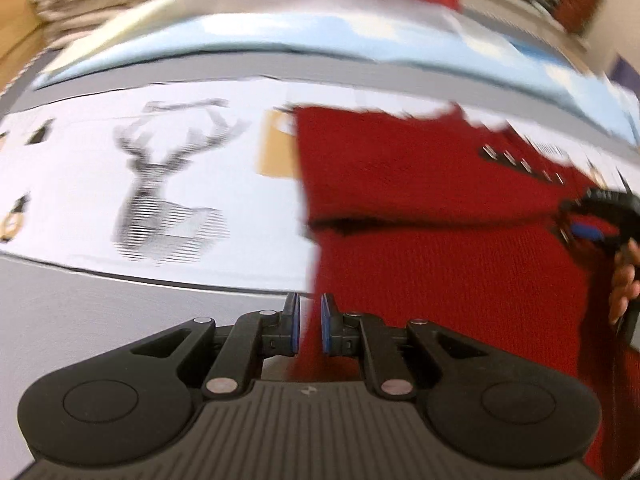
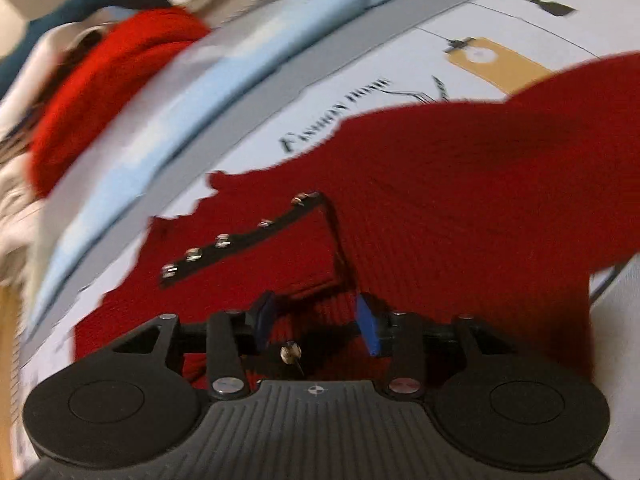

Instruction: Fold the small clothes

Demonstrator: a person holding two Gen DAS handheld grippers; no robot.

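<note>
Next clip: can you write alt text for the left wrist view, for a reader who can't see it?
The left hand-held gripper, jaws nearly closed, pinches the near edge of a red knit garment with a black strip of metal studs, spread on a white deer-print sheet. The right hand-held gripper reaches in at the right edge. The image is motion-blurred.

Right gripper (image 2: 316, 322) jaws apart over red knit garment (image 2: 440, 200); black studded strap (image 2: 240, 236) ahead; printed white sheet (image 2: 360, 92) beneath.

red garment (image 2: 460, 200): ribbed knit cloth, matt | studs (image 2: 221, 241): shiny metal
</note>
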